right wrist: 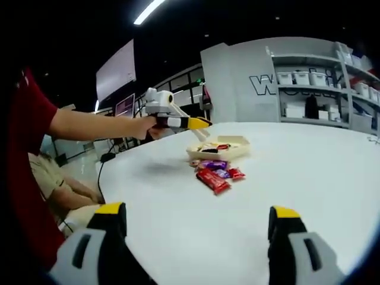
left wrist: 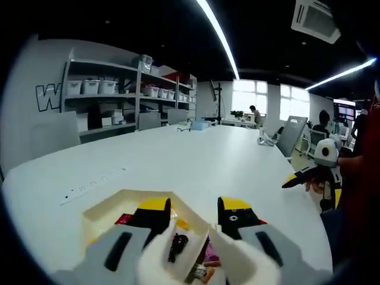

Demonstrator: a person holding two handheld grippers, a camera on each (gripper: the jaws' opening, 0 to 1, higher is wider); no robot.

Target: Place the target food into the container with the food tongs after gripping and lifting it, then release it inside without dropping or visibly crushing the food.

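My left gripper (left wrist: 195, 209) hovers just above a cream container (left wrist: 107, 205), and white food tongs (left wrist: 161, 252) sit between its jaws. A dark snack (left wrist: 177, 244) lies between the tong arms; whether they pinch it I cannot tell. The right gripper view has the left gripper (right wrist: 199, 123) in a person's hand over the container (right wrist: 233, 149), with the tongs (right wrist: 202, 134) pointing down at it. Wrapped snacks lie on the table before the container: a red bar (right wrist: 212, 179), a purple one (right wrist: 214, 165), a small red one (right wrist: 236, 173). My right gripper (right wrist: 196, 215) stands wide open, far back from them.
The table (left wrist: 196, 154) is large, white and rounded. My right gripper (left wrist: 313, 172) is held off its right edge by a person in red (left wrist: 362, 172). Shelves with white bins (left wrist: 98, 88) line the back wall. A seated person (right wrist: 59, 190) is at the table's left side.
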